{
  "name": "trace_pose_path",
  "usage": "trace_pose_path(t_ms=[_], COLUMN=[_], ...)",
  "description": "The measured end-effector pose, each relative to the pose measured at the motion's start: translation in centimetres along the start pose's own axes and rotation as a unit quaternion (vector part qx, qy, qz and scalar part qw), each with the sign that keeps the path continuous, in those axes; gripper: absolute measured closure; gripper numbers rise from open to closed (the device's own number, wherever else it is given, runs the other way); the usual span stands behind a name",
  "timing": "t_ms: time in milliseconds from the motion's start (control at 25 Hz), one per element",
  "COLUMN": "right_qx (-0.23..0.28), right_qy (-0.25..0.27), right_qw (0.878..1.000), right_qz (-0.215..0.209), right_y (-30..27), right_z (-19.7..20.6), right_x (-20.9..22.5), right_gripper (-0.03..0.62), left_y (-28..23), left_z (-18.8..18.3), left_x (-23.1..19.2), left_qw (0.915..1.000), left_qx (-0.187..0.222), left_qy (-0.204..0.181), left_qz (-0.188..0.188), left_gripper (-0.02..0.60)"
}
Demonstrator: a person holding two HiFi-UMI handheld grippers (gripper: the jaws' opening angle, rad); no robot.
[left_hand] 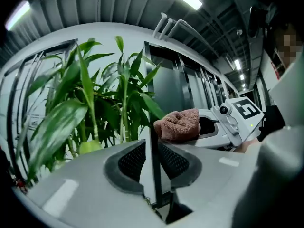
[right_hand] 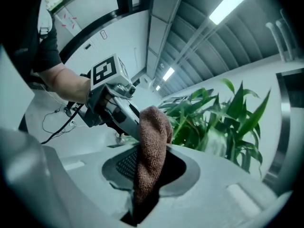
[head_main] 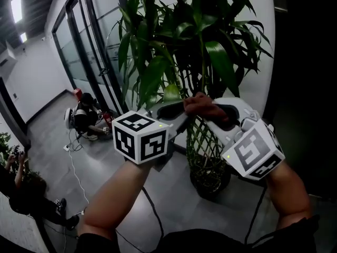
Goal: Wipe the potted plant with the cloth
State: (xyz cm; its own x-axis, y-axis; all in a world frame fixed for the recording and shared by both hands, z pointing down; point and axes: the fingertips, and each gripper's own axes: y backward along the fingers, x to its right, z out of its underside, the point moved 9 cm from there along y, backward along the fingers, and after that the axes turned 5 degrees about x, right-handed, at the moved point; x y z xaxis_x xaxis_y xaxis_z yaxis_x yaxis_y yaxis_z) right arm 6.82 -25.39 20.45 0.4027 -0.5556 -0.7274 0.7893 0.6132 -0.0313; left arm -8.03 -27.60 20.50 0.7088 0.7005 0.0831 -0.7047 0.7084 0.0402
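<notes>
A grey, smooth floor [head_main: 168, 204] carries the scene, with open room along its left side beside a dark-framed glass partition [head_main: 89, 51], where thin cables [head_main: 76, 167] trail. The potted plant [head_main: 195, 41] stands near the floor's far edge against a white wall. It has long, glossy, pointed green leaves above stems woven into an open lattice, set in a round dark pot [head_main: 210, 181].

Both grippers are of matt white moulded plastic with dark mesh-textured pads, and both are held in front of the lattice just under the foliage. The right gripper [right_hand: 152, 151] has its jaws clamped on the cloth [right_hand: 153, 137], a brown, looped terry fabric bunched into a rounded fold that stands up past the tips. The left gripper [left_hand: 153, 148] has its jaws a narrow slit apart with nothing between them, its tips just beside the cloth.

Each gripper's cube bears black-and-white square markers [head_main: 139, 137]. They carry patterns only, no readable words.
</notes>
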Motion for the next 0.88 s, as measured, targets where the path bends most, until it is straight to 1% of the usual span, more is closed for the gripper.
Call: trace_pose_path(t_ms=[160,240,320,400,480,560,640,720,760,840,880], right_qx=[-0.057,-0.081,-0.095,-0.105,-0.114,-0.12,-0.125,-0.121,-0.116,-0.097,-0.086], right_qy=[0.004,0.01,0.025,0.05,0.077,0.095,0.101,0.106,0.11,0.122,0.128], right_qw=[0.997,0.993,0.99,0.987,0.984,0.982,0.982,0.983,0.984,0.984,0.984], right_qz=[0.056,0.084,0.101,0.112,0.115,0.109,0.097,0.087,0.085,0.086,0.084], right_y=[4.4,6.3,6.9,6.1,4.8,3.4,2.2,1.1,0.7,0.2,-0.1], right_z=[1.3,0.7,-0.1,-0.9,-1.2,-1.2,-1.0,-0.8,-0.9,-1.5,-2.0], right_x=[1.9,3.1,5.0,7.4,9.5,10.9,11.7,12.4,12.7,13.6,14.1], right_gripper=[0.525,0.525,0.525,0.525,0.525,0.525,0.525,0.525,0.525,0.525,0.525], left_y=[-2.8,-4.0,-5.5,-7.2,-8.3,-9.2,-10.1,-10.7,-10.9,-11.2,-11.4], left_z=[-0.2,-0.1,-0.1,-0.2,-0.2,-0.1,0.1,0.4,0.5,0.4,0.4], left_x=[1.8,2.6,2.8,2.5,2.3,2.4,2.6,2.6,2.6,2.6,2.7], left_qw=[0.999,0.9976,0.9957,0.9928,0.99,0.9889,0.9892,0.9906,0.9915,0.9928,0.9928], left_qx=[0.014,0.019,0.022,0.027,0.032,0.03,0.021,0.012,0.009,0.006,0.007], left_qy=[0.018,0.035,0.056,0.082,0.105,0.118,0.123,0.121,0.117,0.111,0.113], left_qz=[0.039,0.056,0.071,0.083,0.089,0.086,0.077,0.063,0.056,0.044,0.04], left_gripper=[0.457,0.434,0.408,0.382,0.374,0.373,0.373,0.378,0.397,0.456,0.503])
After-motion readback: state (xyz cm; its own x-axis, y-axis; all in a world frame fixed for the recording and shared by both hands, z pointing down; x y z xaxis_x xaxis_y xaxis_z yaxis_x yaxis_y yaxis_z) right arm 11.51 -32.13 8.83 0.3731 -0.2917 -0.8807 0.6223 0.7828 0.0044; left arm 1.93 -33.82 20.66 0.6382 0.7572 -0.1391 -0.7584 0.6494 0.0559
